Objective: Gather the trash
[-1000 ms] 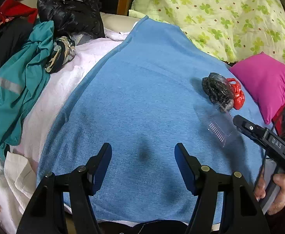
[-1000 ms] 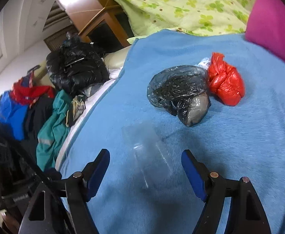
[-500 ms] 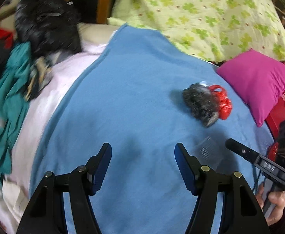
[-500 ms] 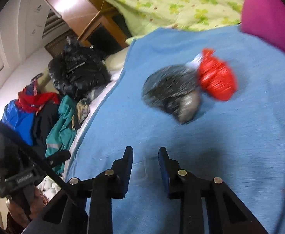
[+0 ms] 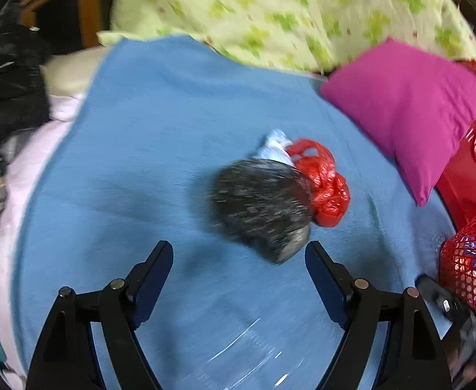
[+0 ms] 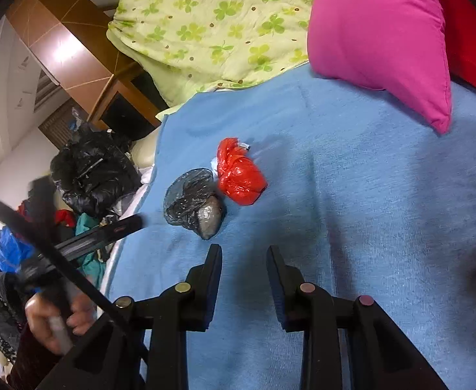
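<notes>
Evidently the collecting was midway, at the reach for the next piece of rubbish. The left gripper [image 5: 239,260] hung over the blue fleece blanket [image 5: 140,162] with its jaws wide apart; they had just been opening, and only bare blanket showed between the fingertips. Just beyond its right finger lay the crumpled grey translucent plastic bag [image 5: 264,208], touching the knotted red plastic bag [image 5: 325,188], with a scrap of white plastic [image 5: 275,144] poking out behind the pair. All three sat together near the middle of the blanket, well short of the magenta pillow [image 5: 410,104] and the pale green clover-print quilt [image 5: 270,9]. The right gripper [image 6: 244,253] had its jaws drawn in as far as they went, leaving a narrow gap. Faint glints of a clear plastic piece [image 5: 247,354] streaked the bottom of the blurred left wrist view, but whether the right claw pinched that piece could not be told. A red mesh bag [image 5: 465,269] stood at the blanket's right edge. The next move probably called for shifting the open left claw forward and slightly right until the grey bag sat between the pads, then closing gently. The film was soft and would crumple, so a bite on the bunched part seemed safer than on a loose flap.
</notes>
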Action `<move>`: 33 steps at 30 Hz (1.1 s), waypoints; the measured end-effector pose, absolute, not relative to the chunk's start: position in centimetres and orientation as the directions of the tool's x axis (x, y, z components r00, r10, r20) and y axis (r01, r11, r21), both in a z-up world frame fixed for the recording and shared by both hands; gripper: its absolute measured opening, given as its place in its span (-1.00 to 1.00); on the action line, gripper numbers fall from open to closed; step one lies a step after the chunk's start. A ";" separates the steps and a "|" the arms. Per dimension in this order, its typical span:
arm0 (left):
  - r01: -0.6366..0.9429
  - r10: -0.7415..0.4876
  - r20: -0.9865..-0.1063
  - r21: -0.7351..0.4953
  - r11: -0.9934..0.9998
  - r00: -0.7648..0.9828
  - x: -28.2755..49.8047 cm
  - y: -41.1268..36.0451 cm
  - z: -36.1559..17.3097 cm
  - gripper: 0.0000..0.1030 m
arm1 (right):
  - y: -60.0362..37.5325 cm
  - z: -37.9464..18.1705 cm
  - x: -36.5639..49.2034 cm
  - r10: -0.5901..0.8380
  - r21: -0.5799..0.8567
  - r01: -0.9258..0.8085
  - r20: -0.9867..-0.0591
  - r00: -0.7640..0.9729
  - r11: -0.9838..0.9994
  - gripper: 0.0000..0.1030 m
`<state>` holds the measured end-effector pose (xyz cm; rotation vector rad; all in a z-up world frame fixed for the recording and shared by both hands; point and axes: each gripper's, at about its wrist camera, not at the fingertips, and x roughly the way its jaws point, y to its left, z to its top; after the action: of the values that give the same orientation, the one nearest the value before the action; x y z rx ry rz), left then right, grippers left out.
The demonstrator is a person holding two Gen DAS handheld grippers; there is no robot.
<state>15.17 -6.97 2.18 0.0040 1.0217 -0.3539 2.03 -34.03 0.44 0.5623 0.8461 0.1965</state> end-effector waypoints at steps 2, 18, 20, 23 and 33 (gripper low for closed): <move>0.283 -0.273 -0.862 -0.160 0.946 0.428 16.5 -8.9 1.1 0.63 | -34.2 0.6 1.9 0.378 0.540 0.052 -0.651 0.658 0.840 -0.37; 0.253 -0.320 -0.857 -0.232 0.939 0.403 16.9 -6.8 1.4 -0.72 | -32.8 0.7 2.5 0.434 0.576 0.017 -0.634 0.639 0.817 0.39; 0.275 -0.311 -0.848 -0.205 0.939 0.430 16.0 -5.0 2.5 -0.76 | -31.8 0.8 2.4 0.461 0.593 -0.008 -0.617 0.638 0.805 0.39; 0.274 -0.295 -0.845 -0.185 0.944 0.446 15.0 -1.8 2.7 -0.84 | -30.5 0.4 2.6 0.503 0.614 -0.034 -0.611 0.612 0.788 0.39; 0.318 -0.412 -0.836 -0.305 0.898 0.363 11.3 3.1 -0.5 -0.83 | -28.4 -1.3 2.9 0.505 0.596 -0.027 -0.654 0.563 0.802 0.39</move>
<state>11.28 3.08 -0.48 -0.0962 1.1035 -0.4710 2.95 -28.38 -1.28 0.5746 0.9300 0.3340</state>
